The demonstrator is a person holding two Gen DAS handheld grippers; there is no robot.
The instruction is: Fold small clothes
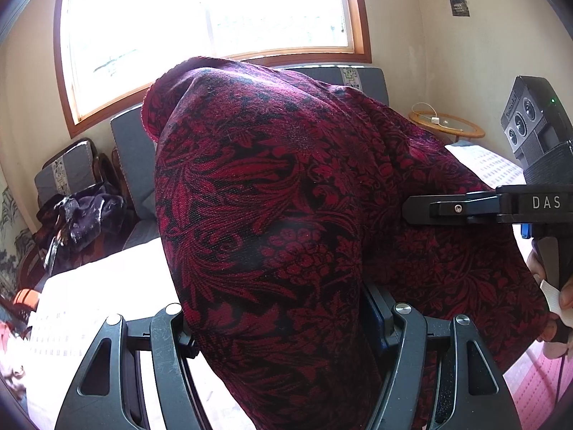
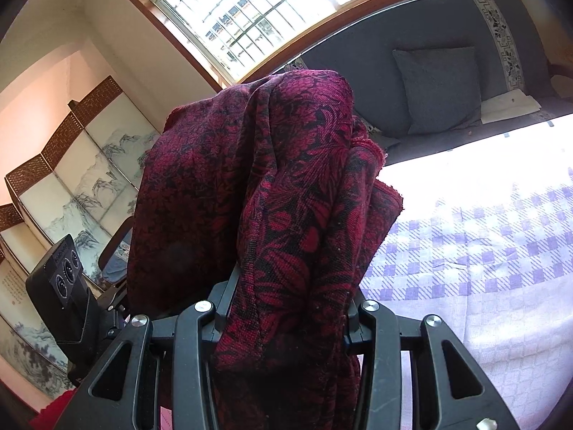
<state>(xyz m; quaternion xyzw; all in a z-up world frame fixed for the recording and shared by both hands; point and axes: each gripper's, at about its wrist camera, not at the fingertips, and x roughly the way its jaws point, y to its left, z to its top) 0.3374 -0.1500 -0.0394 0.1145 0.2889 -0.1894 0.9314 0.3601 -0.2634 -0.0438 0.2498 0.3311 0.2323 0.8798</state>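
Left wrist view, left hand-held gripper [image 1: 283, 326] and right hand-held gripper [image 2: 286, 308] each clamped on woven red-black floral cloth [image 1: 272, 193]

Red floral cloth [image 1: 272, 215] draped over both tools' fingers, right tool [image 1: 422, 209] close alongside.

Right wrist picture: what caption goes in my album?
Right claw lifts dark red flowered cloth above the purple checked bedsheet.

Black tongs [image 1: 279, 326] (silver screws, "DAS")
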